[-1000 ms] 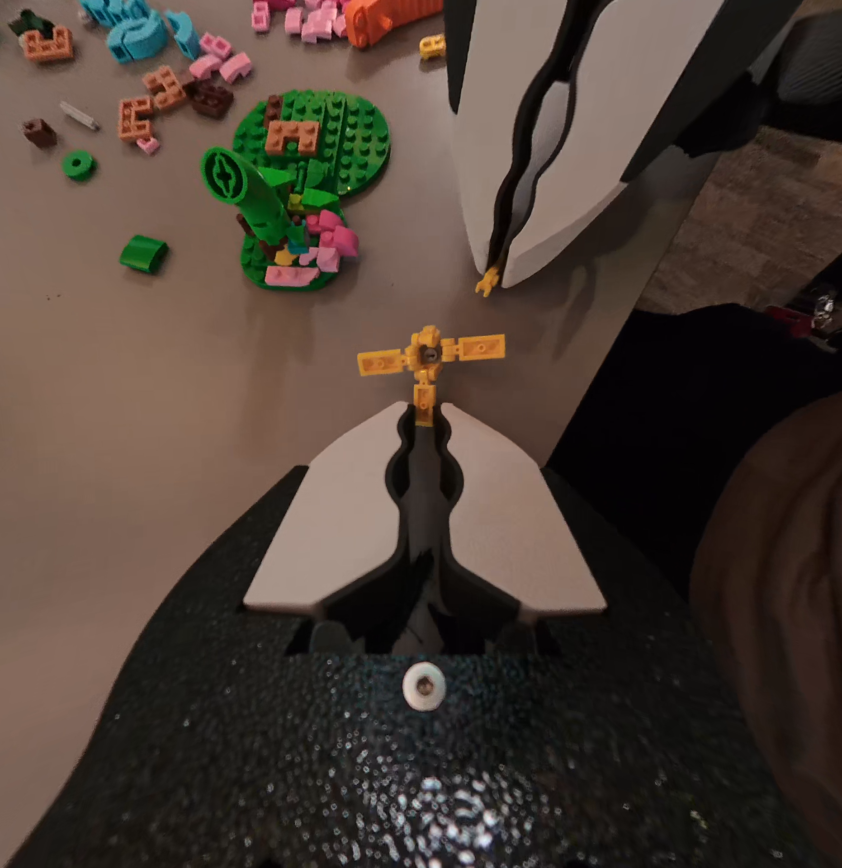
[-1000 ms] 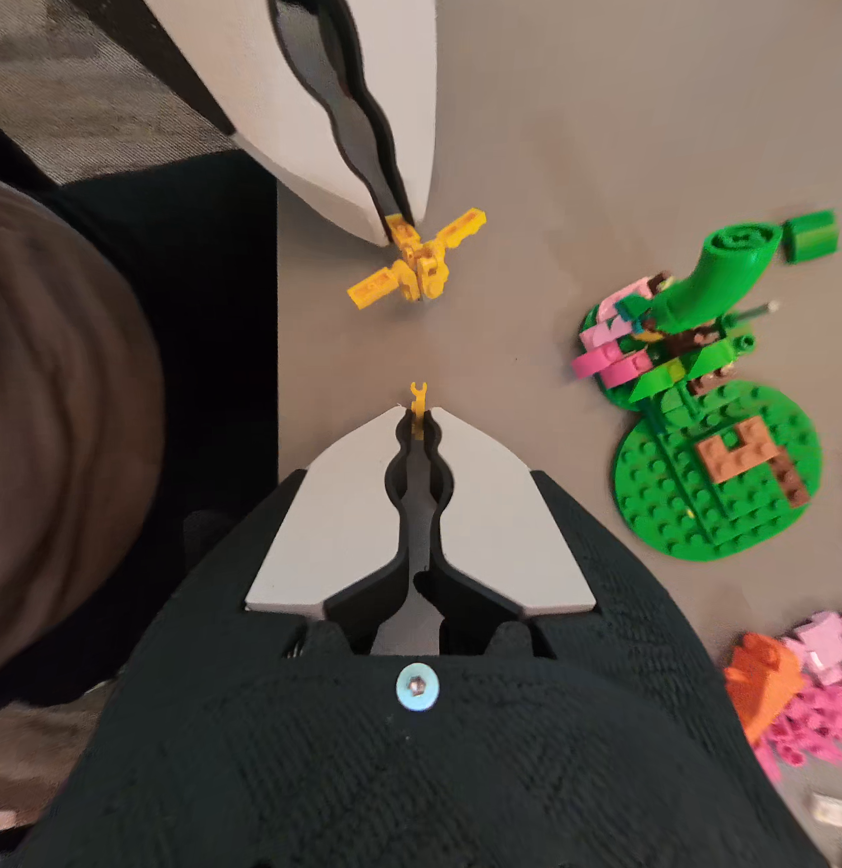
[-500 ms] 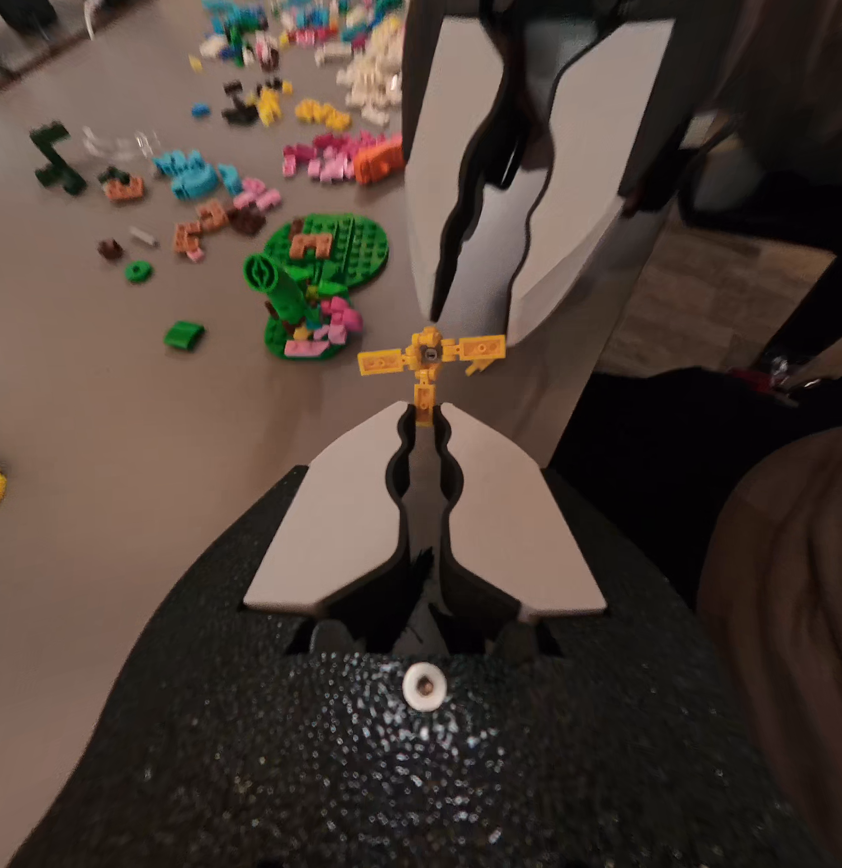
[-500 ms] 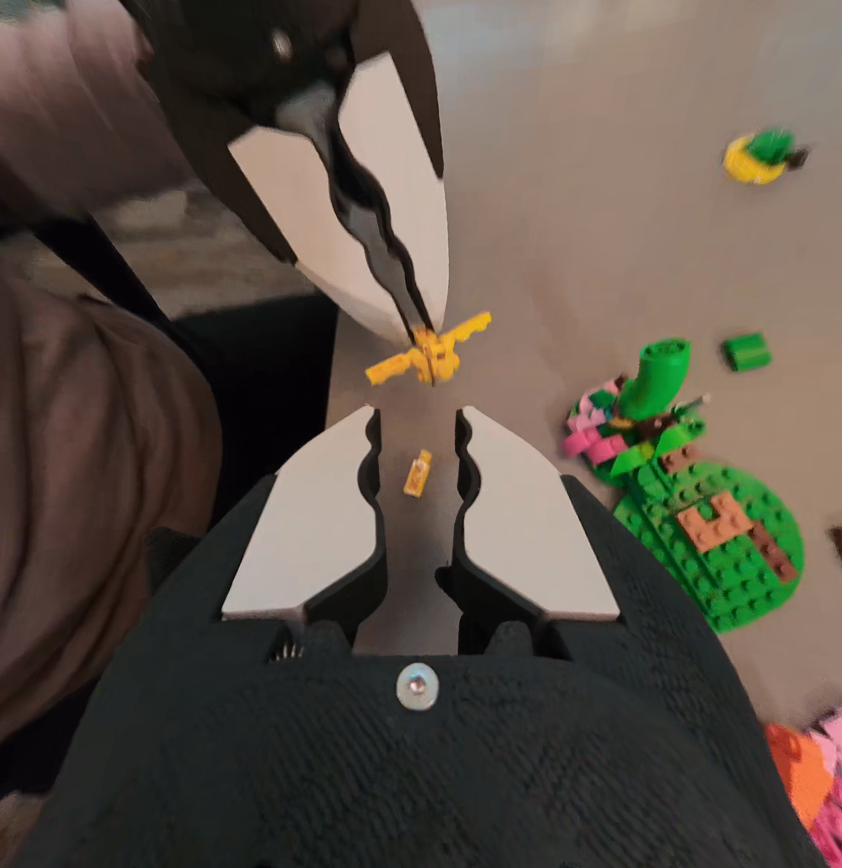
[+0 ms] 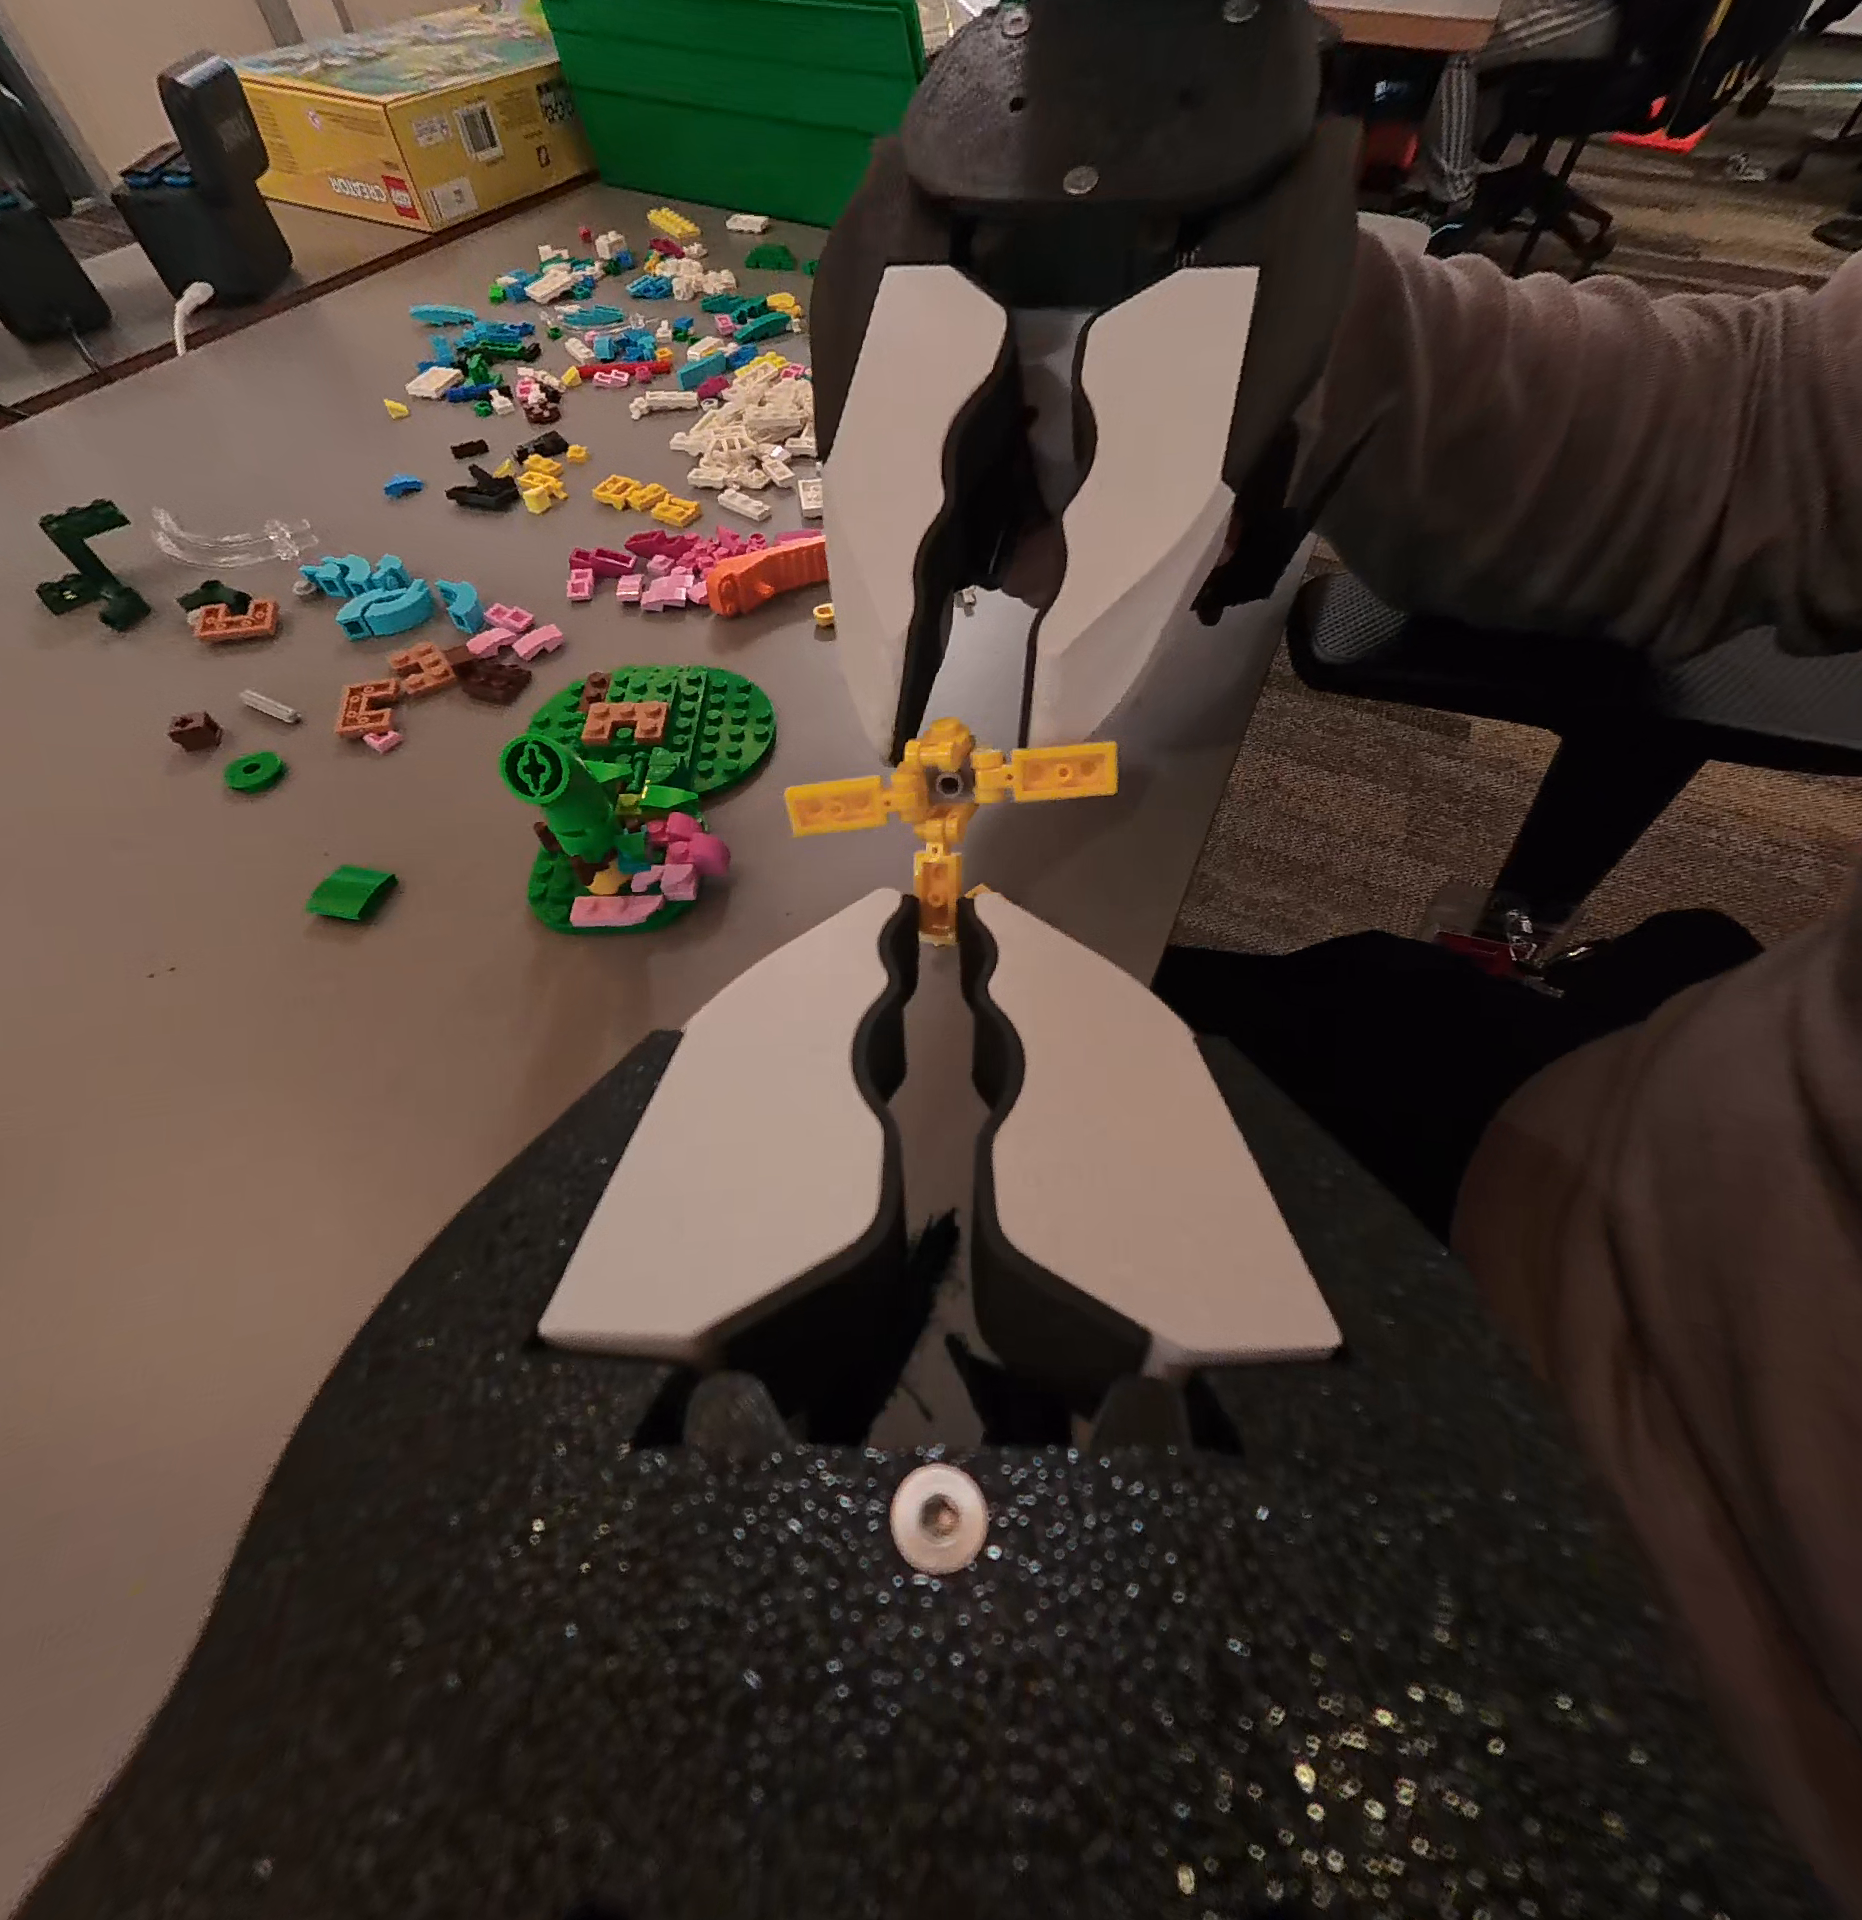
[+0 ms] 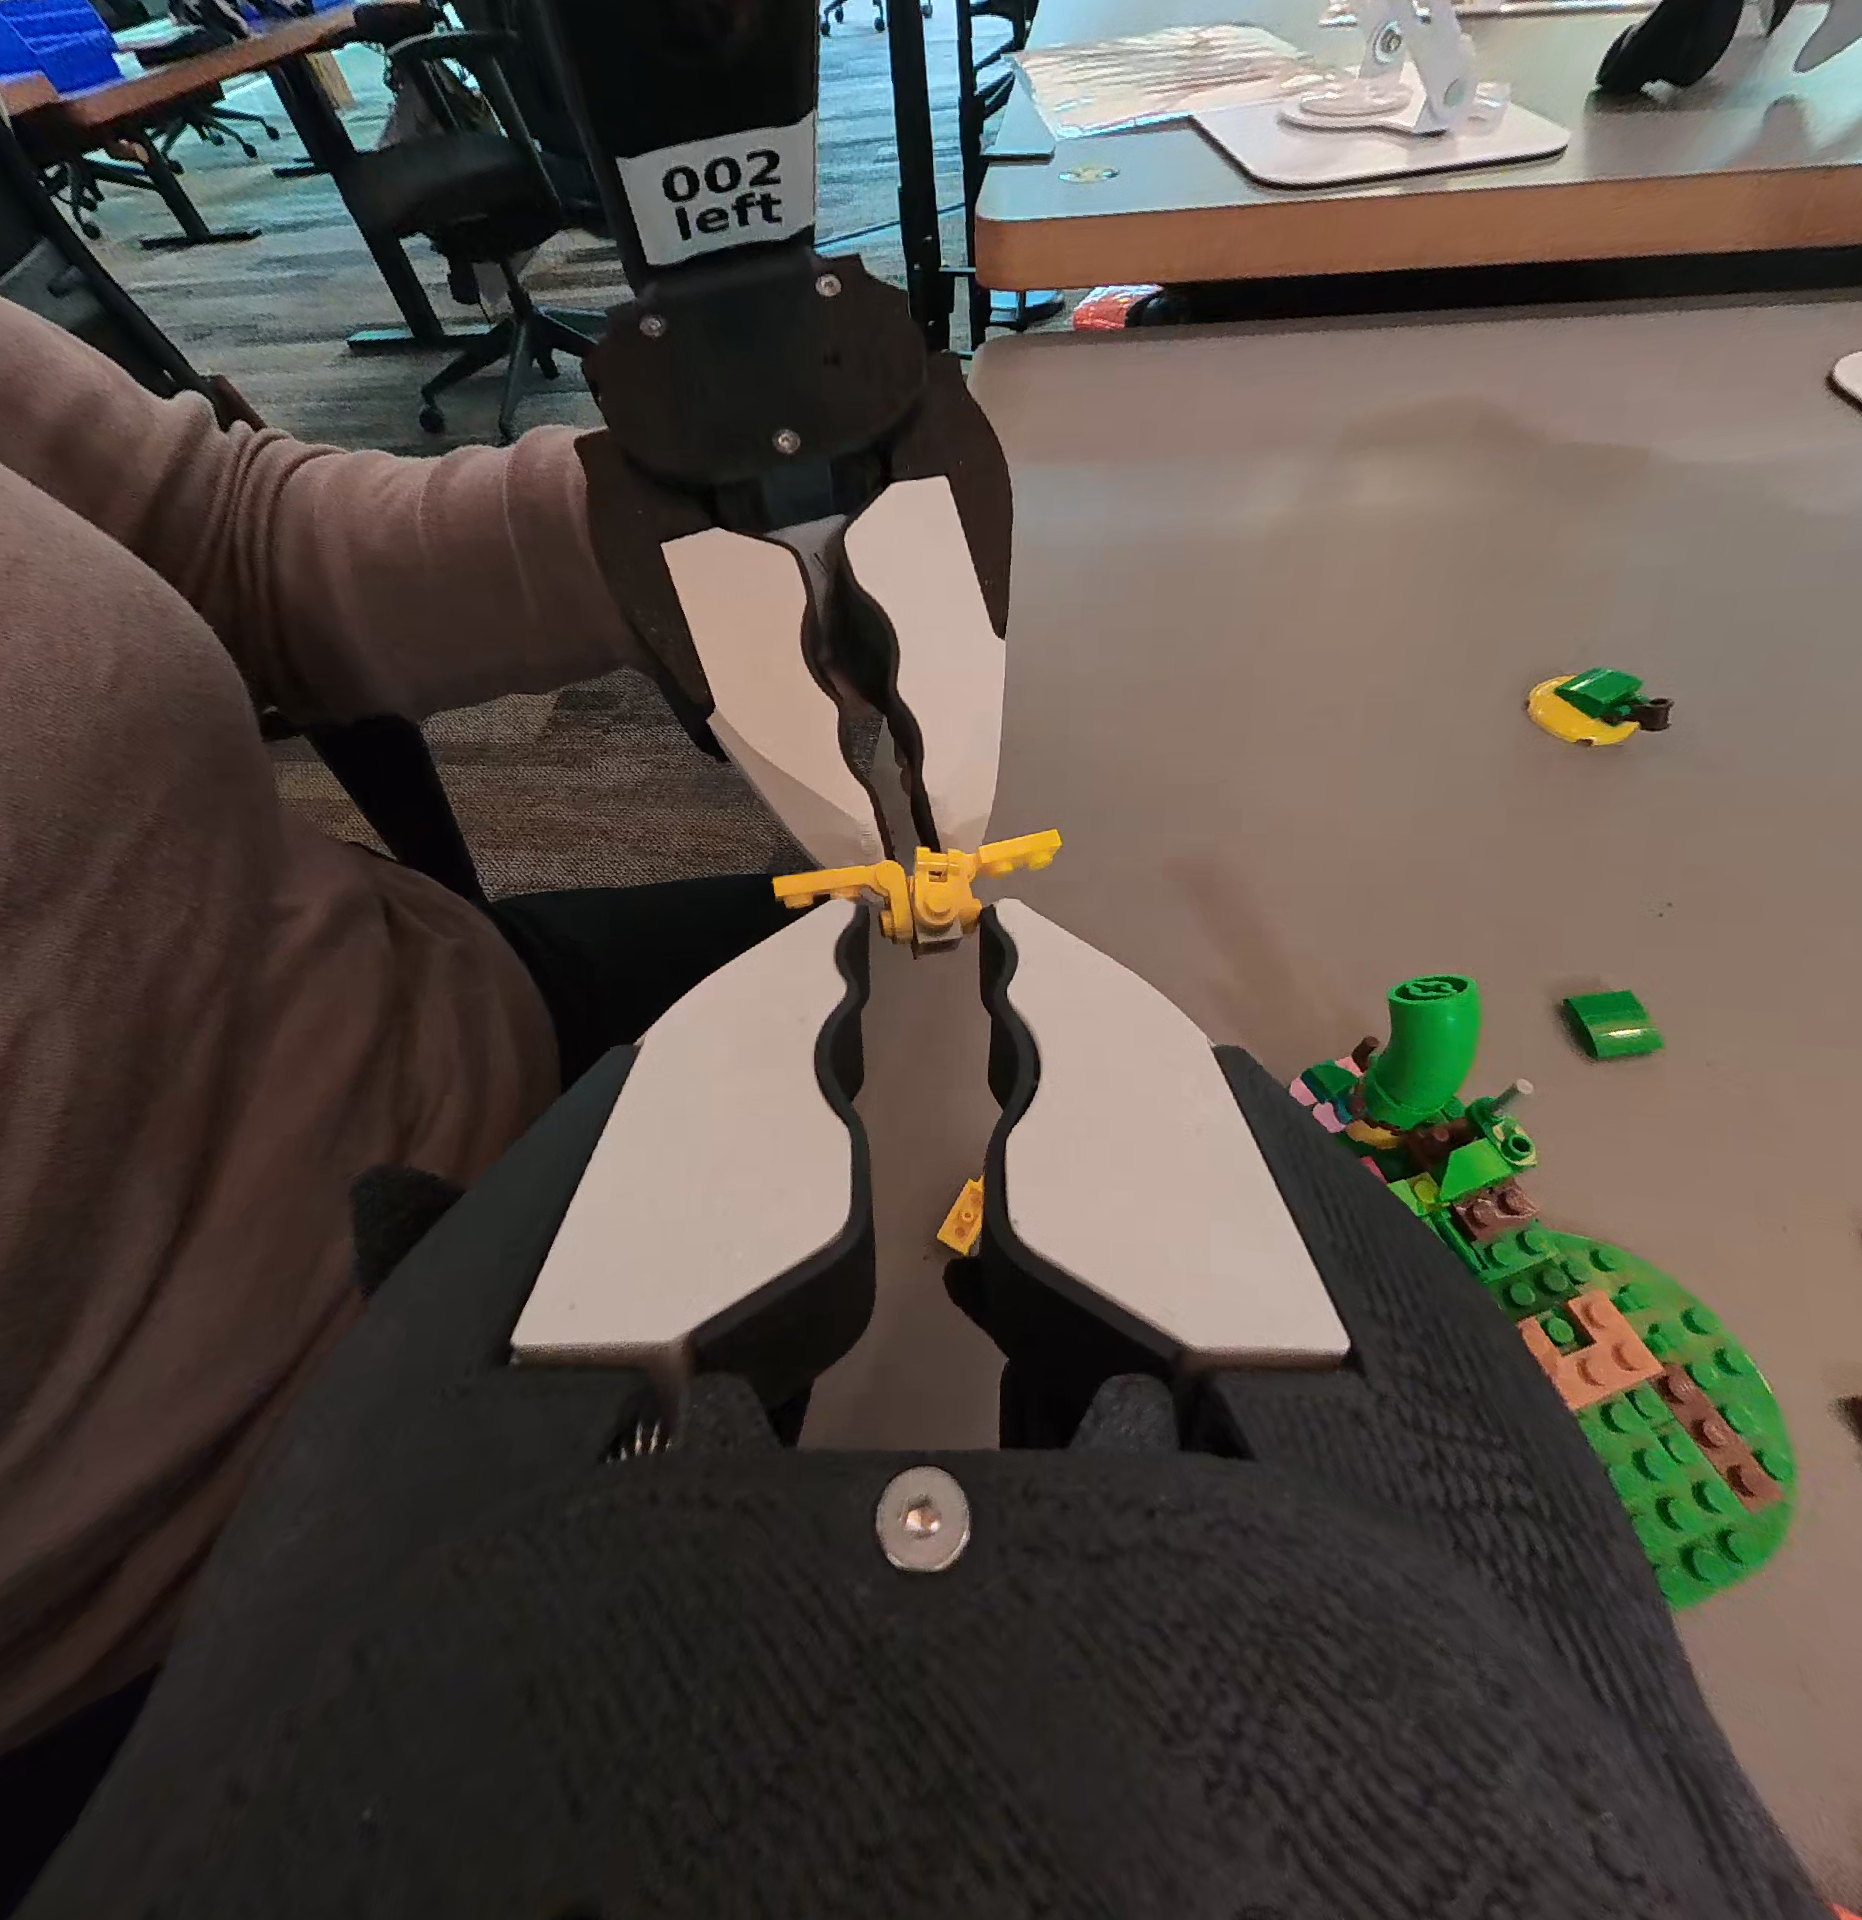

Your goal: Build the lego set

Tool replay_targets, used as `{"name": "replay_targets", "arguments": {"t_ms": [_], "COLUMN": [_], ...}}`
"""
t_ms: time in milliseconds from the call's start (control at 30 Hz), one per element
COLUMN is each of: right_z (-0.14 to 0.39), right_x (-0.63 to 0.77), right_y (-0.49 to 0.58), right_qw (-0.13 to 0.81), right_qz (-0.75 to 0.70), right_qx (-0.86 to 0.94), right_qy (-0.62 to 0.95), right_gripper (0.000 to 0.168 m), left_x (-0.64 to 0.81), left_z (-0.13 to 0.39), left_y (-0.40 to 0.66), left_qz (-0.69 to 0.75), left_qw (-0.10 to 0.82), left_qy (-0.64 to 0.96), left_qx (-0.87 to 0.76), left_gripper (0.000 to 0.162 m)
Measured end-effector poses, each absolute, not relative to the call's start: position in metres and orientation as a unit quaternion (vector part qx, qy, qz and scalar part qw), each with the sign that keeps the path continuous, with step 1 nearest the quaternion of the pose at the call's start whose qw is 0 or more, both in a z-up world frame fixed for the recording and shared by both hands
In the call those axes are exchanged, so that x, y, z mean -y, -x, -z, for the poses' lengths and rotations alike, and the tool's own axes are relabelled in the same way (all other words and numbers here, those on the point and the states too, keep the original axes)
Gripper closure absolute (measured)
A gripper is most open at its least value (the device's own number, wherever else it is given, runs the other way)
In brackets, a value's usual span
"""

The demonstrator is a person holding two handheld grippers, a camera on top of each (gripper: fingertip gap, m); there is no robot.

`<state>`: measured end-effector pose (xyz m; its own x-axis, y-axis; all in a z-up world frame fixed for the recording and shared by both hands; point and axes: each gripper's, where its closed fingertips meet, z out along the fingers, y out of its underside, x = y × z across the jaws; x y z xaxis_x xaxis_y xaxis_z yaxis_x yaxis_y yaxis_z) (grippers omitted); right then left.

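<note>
The left gripper (image 5: pixel 937 914) is clamped on the lower stem of a small yellow cross-shaped lego assembly (image 5: pixel 948 795), holding it in the air above the near edge of the grey table (image 5: pixel 231 1039). The right gripper (image 6: pixel 919 920) faces it with its tongs apart, their tips on either side of the assembly's centre, not closed on it. A loose yellow piece (image 6: pixel 961 1214) lies on the table below. The green lego plant build (image 5: pixel 626 800) stands further left, with scattered bricks (image 5: pixel 636 416) behind

Two claws (image 5: pixel 937 914) (image 6: pixel 922 914), one yellow winged assembly (image 5: pixel 948 795), one green base plate (image 5: pixel 688 717)
</note>
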<state>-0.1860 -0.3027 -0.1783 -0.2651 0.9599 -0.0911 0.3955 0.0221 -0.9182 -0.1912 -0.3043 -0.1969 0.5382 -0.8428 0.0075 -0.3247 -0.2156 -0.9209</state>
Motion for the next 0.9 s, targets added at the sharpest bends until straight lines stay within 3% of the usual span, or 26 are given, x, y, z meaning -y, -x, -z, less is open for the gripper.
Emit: {"name": "replay_targets", "arguments": {"t_ms": [300,567,900], "right_z": [0.19,0.221,0.245], "right_x": [0.306,0.311,0.314], "right_y": [0.184,0.187,0.194], "right_qw": [0.287,0.269,0.246], "right_qz": [-0.441,-0.331,-0.294], "right_qx": [0.669,0.728,0.746], "right_qy": [0.525,0.537,0.545], "right_gripper": [0.152,0.152,0.152], "left_x": [0.309,0.313,0.317], "left_z": [0.208,0.235,0.258], "left_y": [0.19,0.201,0.211], "left_qz": [0.239,0.063,0.002], "left_qw": [0.45,0.313,0.203], "left_qy": [0.742,0.744,0.731], "left_qx": [-0.436,-0.587,-0.652], "left_gripper": [0.155,0.154,0.154]}}
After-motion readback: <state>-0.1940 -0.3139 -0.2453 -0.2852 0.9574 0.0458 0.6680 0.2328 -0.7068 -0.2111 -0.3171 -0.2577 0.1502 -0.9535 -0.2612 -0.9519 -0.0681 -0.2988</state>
